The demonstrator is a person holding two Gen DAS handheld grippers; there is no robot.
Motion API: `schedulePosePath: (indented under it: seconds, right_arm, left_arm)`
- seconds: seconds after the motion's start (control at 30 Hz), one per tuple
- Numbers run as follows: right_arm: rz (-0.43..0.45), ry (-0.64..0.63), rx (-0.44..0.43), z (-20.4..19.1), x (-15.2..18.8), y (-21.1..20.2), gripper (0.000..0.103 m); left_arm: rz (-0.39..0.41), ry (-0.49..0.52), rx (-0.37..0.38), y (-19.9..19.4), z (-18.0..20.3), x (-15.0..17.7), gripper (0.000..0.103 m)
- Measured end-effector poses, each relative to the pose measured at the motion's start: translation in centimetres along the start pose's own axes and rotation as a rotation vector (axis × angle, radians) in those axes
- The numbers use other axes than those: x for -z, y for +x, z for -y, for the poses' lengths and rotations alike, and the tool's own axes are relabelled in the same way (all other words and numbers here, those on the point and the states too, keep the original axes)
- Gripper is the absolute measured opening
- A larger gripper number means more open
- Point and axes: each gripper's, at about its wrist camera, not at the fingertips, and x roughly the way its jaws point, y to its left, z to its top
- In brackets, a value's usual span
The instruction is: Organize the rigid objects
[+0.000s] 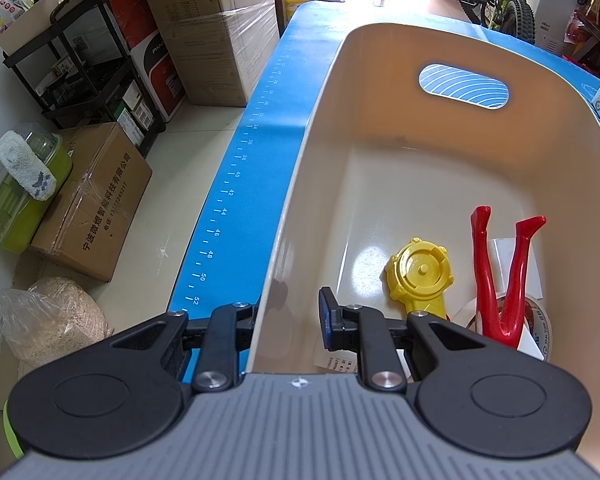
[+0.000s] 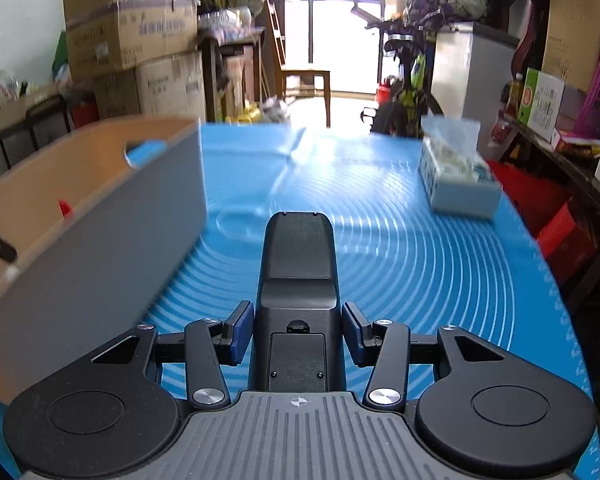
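Two grippers are sharing the binning step: the left gripper (image 1: 288, 320) is clamping the bin (image 1: 300, 184) wall beside it, while the right gripper (image 2: 296, 334), gripping a black device (image 2: 298, 280), is facing a carry leftward over the rim.

Pale tiled floor (image 1: 188, 152); stacked cardboard boxes (image 2: 132, 36); bright window (image 2: 340, 20); wooden chair (image 2: 300, 76).

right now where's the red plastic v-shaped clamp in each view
Left wrist view: the red plastic V-shaped clamp stands inside the beige plastic bin, lower right, beside the yellow round cap.
Right wrist view: only a red tip shows over the bin's near wall, at left.
Shared landmark: the bin's oval handle cutout.
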Motion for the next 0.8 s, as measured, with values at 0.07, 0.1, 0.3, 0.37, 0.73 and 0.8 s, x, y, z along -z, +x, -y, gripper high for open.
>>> schedulePosePath:
  seconds: [0.07, 0.1, 0.3, 0.37, 0.73, 0.8]
  right_arm:
    - [0.027, -0.001, -0.012, -0.3, -1.3, -0.6, 0.053]
    - [0.04, -0.004, -0.017, -0.6, -2.1, -0.9, 0.053]
    - [0.118, -0.034, -0.081, -4.1, -7.3, -2.2, 0.053]
    - [0.127, -0.055, -0.117, -5.8, -8.7, -2.2, 0.053]
    - [0.037, -0.151, -0.228, -13.7, -10.2, 1.0, 0.053]
    - [0.002, -0.165, -0.229, -14.4, -9.9, 1.5, 0.053]
  left_arm:
    - [0.0, -0.001, 0.0, 0.0, 0.0, 0.0, 0.023]
    - [0.0, -0.001, 0.0, 0.0, 0.0, 0.0, 0.023]
    - [-0.001, -0.001, 0.001, 0.0, 0.1, 0.0, 0.023]
    - [0.0, -0.001, 0.002, 0.0, 0.1, 0.0, 0.023]
    - [0.0, -0.006, 0.013, -0.1, 0.1, 0.0, 0.023]
    - [0.0, -0.007, 0.015, -0.1, 0.0, 0.0, 0.023]
